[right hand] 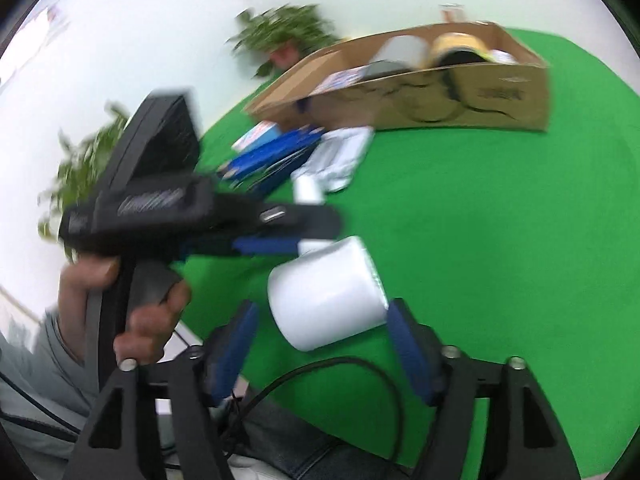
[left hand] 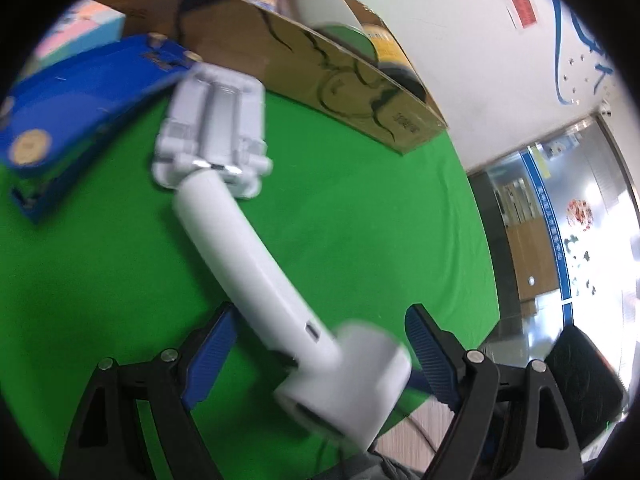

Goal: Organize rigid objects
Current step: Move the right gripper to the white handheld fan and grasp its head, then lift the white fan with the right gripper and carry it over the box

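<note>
A green-covered counter (left hand: 360,216) fills both views, with a long cardboard box (right hand: 472,96) open at the top near its far edge, already holding a pale roll and a yellow-labelled container, so it is likely the collecting bin. Black scrawl and small print mark the box's side, too blurred to read. Beside it lies a blue case (left hand: 80,92) with a round gold sticker, its lettering illegible. A white handheld device (left hand: 248,240), a long handle with a wide clamp head toward the box and a blocky cylindrical end toward the person, lies diagonally on the cloth. The left gripper (left hand: 316,356) straddles the handle with jaws wide, not pressing it. The right gripper (right hand: 320,344) brackets the blocky end, jaws apart, touch uncertain
</note>
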